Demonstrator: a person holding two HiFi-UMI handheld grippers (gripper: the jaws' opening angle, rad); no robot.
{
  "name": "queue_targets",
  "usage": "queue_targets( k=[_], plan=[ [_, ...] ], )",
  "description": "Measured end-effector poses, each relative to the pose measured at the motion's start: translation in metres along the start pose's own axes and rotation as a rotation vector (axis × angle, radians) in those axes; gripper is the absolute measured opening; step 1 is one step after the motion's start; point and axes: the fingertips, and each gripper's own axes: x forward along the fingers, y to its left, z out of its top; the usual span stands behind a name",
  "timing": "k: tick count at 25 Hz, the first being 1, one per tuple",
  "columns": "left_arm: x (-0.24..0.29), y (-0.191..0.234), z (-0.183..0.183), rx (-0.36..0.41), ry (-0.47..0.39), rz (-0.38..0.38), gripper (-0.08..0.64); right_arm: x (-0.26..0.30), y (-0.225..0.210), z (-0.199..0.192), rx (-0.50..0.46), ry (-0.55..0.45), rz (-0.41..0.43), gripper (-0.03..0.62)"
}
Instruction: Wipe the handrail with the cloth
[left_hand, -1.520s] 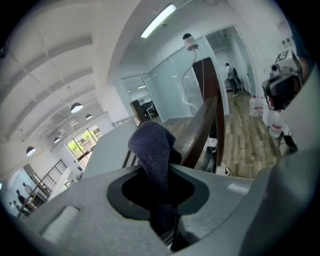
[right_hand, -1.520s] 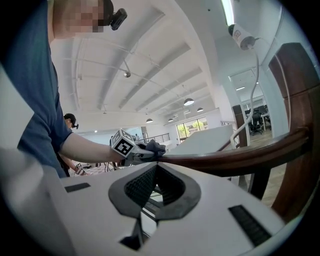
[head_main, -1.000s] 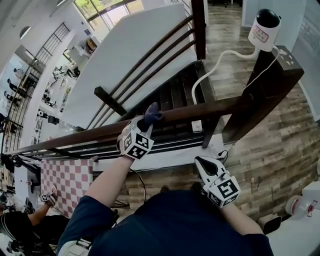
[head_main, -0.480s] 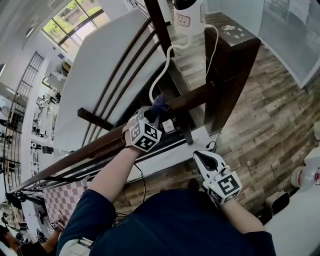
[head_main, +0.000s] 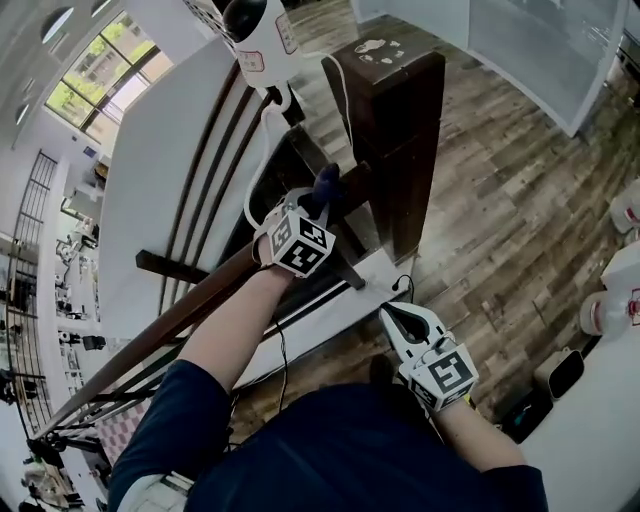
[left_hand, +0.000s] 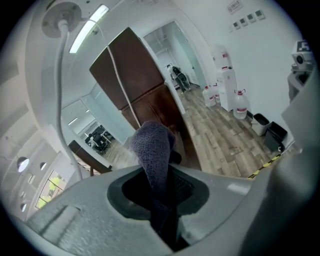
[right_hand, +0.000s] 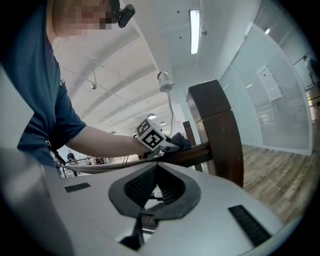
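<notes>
Wood-plank floor (head_main: 500, 200) and white walls; I am looking steeply down over a stair railing.

- The cloth (head_main: 323, 186), dark blue and coarse-knit, is sitting at the upper end of the handrail (head_main: 200, 300), just beside the dark newel post (head_main: 395, 120) and, as far as I can tell, lying against the rail top.
- My left hand-held gripper (head_main: 308, 212) is clamping the cloth. In the left gripper view a fold of it (left_hand: 156, 150) is standing up between the closed jaws.
- Handling, my judgement: the cloth is light, soft and limp, so it is likely to bunch or drag out of the pinch. A hold deep in the fold suits it. The rail is stiff, smooth wood and should be letting the cloth glide.
- My right hand-held gripper (head_main: 398, 322) is closed on nothing and hanging low by my body, well apart from the rail.
- In the way: the post is blocking any stroke further up. A white cable (head_main: 264, 120) is dropping from a white camera-like unit (head_main: 258, 35) close past the rail. Bottles (head_main: 610, 310) are standing far right, clear of the work.
</notes>
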Motion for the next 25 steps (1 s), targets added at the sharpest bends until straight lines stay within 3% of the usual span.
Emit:
queue_targets(
  k=[6, 13, 20, 25],
  plan=[
    [0.031, -0.016, 0.049, 0.063, -0.026, -0.02, 0.064, -0.034, -0.017, -0.032, 0.066, 0.037, -0.073, 0.011],
    [0.027, -0.028, 0.05, 0.086, -0.042, -0.036, 0.064, -0.024, -0.007, -0.041, 0.074, 0.061, -0.03, 0.011],
    [-0.034, -0.028, -0.015, 0.12, -0.024, -0.008, 0.064, 0.012, 0.038, -0.038, 0.015, 0.101, 0.1, 0.011],
    [-0.089, -0.011, -0.089, 0.063, 0.02, 0.037, 0.064, 0.036, 0.09, -0.048, -0.014, 0.14, 0.179, 0.011]
  ],
)
